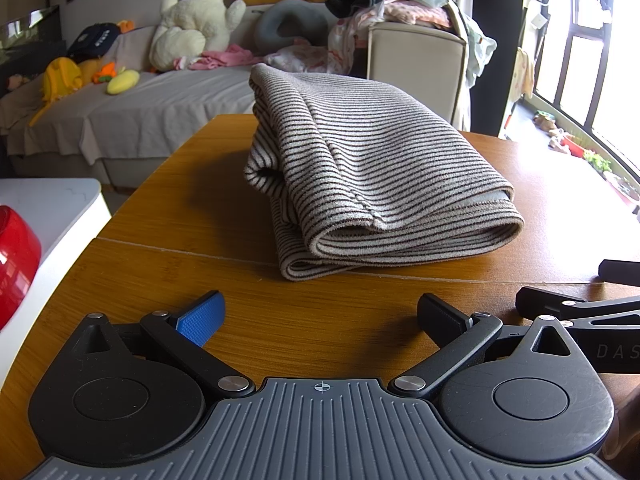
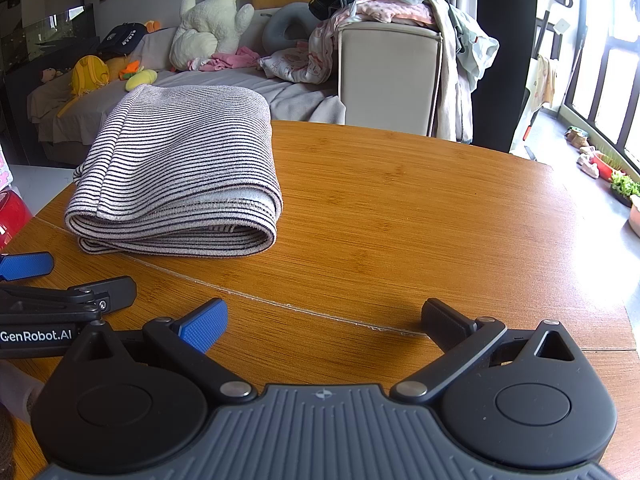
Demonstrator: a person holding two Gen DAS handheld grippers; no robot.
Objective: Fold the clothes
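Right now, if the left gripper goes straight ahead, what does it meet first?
Probably the folded striped cloth on the table, lying dead ahead of the open left gripper. Bare wood lies between them.

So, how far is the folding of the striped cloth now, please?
Done, it seems: the grey and brown striped knit garment lies folded in several layers on the round wooden table. In hand: nothing; the left tool and the right tool are both open and short of it. Left: perhaps the heap of unfolded clothes on the beige armchair behind.
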